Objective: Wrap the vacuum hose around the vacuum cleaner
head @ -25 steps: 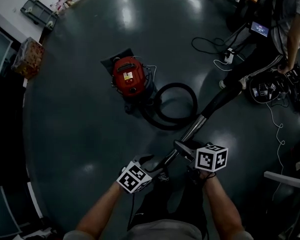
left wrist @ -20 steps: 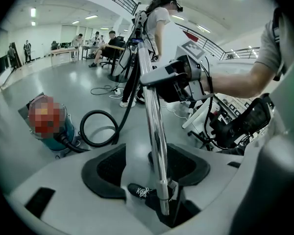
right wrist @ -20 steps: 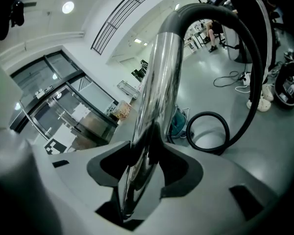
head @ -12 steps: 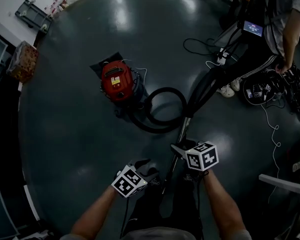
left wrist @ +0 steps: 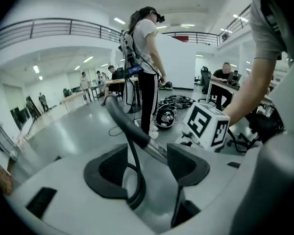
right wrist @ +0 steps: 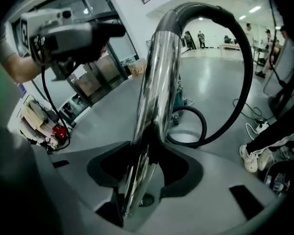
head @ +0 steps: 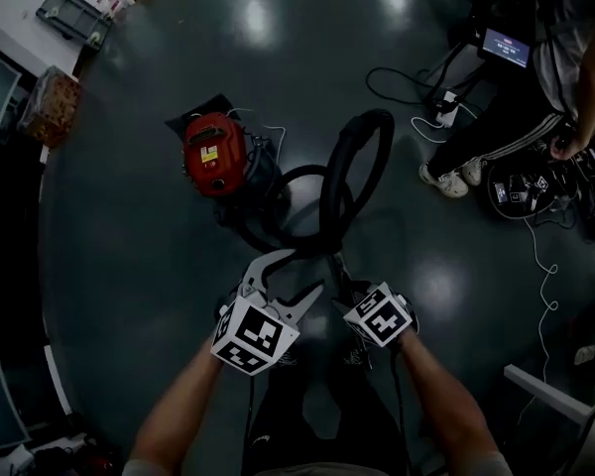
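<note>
Right gripper view: right claw (right wrist: pixel 146 164) clamps shiny chrome wand tube (right wrist: pixel 159 72); left claw (left wrist: pixel 147 166) gapes, holding nothing. Slick tube may twist loose.

Left gripper (left wrist: pixel 148 161) jaws apart; right gripper (right wrist: pixel 144 166) apparently clamped on wand (right wrist: pixel 159 77); grippers side by side.

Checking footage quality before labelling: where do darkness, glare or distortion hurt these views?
Head view: dim, with ceiling-light glare on the glossy dark grey floor. Right gripper view: fisheye-warped, bright reflections streaking the shiny chrome vacuum wand. Left gripper view: bright hall, black vignetted corners.
</note>
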`<state>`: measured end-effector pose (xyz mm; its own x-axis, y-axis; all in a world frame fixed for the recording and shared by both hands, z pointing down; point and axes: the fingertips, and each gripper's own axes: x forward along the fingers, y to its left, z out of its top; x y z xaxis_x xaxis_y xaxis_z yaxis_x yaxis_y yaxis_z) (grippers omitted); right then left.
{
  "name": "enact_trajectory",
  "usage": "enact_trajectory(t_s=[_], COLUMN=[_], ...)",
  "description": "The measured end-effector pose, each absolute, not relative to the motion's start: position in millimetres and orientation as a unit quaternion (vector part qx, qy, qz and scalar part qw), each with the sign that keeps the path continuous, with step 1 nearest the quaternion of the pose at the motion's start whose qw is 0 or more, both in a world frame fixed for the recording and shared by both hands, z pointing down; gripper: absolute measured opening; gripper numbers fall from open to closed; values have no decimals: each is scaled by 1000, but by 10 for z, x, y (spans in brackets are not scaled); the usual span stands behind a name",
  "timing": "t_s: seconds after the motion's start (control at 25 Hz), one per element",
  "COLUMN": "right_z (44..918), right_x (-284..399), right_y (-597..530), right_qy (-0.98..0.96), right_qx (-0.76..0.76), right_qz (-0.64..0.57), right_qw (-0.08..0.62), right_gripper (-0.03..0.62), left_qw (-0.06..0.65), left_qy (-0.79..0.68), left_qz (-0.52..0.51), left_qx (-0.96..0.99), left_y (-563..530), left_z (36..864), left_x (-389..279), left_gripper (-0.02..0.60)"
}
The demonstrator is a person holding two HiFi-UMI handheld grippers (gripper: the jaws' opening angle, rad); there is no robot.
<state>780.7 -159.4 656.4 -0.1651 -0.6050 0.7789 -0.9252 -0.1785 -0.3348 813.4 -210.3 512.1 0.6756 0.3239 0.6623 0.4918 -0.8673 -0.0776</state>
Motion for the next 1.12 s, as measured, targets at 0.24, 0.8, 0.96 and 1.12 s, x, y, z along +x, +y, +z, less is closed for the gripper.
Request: enact_trajectory(t_s=[0.24,0.8,0.96,1.12], right_z=[6861,7453,7822,8247], right_x=[7923,8226,8341,8407], right_y=[-1399,-1168,-1209,-1295], right_qy=[-655,-640,-633,-637], right_qx=[565,525,524,516], right_qz=[419,372,360,343], right_qw=[278,420,441,459], right_gripper=[186,184,181,179], left_qw=[269,266,216,191], left_qy=[-246,-209,-198,-186], left_qz=[-315,-415,-430,-433], left_qx=[-876,-844,-854,-861], left_y=[-1823,-2348,-2534,-2679], left_z=[5057,6367,6894,7420], left_x=[8845,8807,8785,8761], left_gripper=[256,253,253,253])
